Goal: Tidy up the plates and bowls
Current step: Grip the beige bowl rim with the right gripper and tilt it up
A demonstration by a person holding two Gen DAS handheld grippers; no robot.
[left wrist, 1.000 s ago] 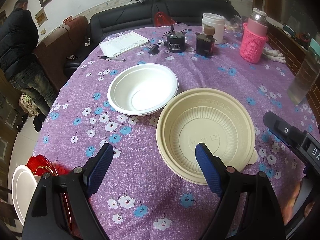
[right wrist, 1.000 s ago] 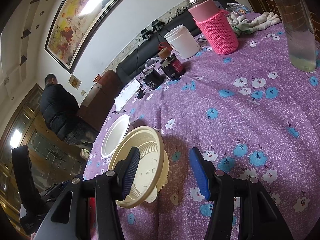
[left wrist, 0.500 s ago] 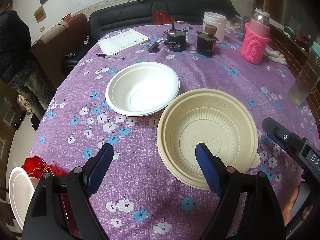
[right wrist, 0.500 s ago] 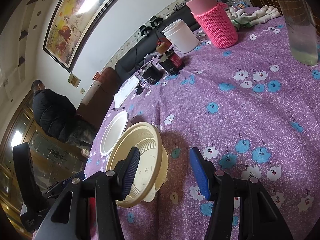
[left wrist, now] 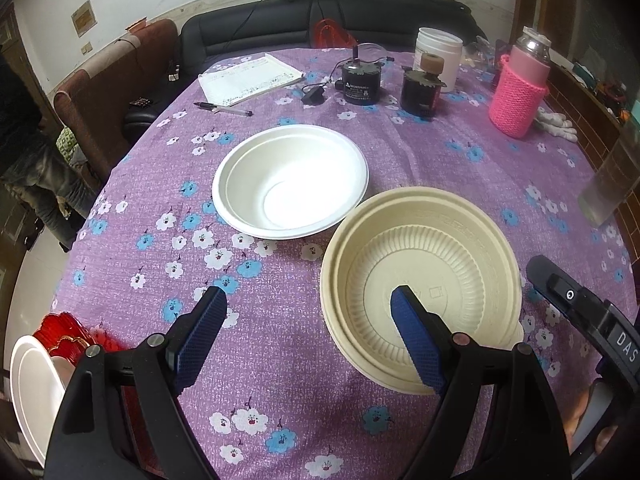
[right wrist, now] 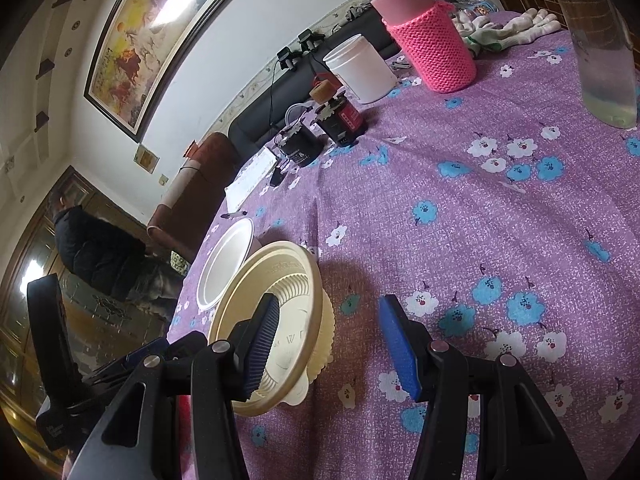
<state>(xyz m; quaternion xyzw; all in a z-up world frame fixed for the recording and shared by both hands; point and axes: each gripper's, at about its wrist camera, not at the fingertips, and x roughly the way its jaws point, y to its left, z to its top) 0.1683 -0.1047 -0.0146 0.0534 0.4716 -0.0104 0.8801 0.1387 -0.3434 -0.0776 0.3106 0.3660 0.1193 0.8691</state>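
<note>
A cream ribbed bowl (left wrist: 452, 248) sits on the purple flowered tablecloth, with a white bowl (left wrist: 288, 180) just beyond it to the left. My left gripper (left wrist: 308, 320) is open above the cloth; its right finger overlaps the cream bowl's near side. In the right wrist view my right gripper (right wrist: 328, 340) is open, its left finger over the cream bowl (right wrist: 280, 276), the right finger over cloth. The white bowl (right wrist: 224, 264) lies behind. A white plate (left wrist: 28, 392) and a red dish (left wrist: 64, 332) show past the table's left edge.
At the far side stand a pink knitted flask (left wrist: 518, 92), a white tub (left wrist: 438, 56), two dark motor-like parts (left wrist: 360, 80), a notepad (left wrist: 248, 78) and a pen (left wrist: 224, 109). A clear bottle (right wrist: 600, 48) stands at the right. A person (right wrist: 92, 248) stands left of the table.
Both grippers have drifted slightly forward and stayed open. The person on the left has moved further out of the left wrist view. The bowls have not moved.
</note>
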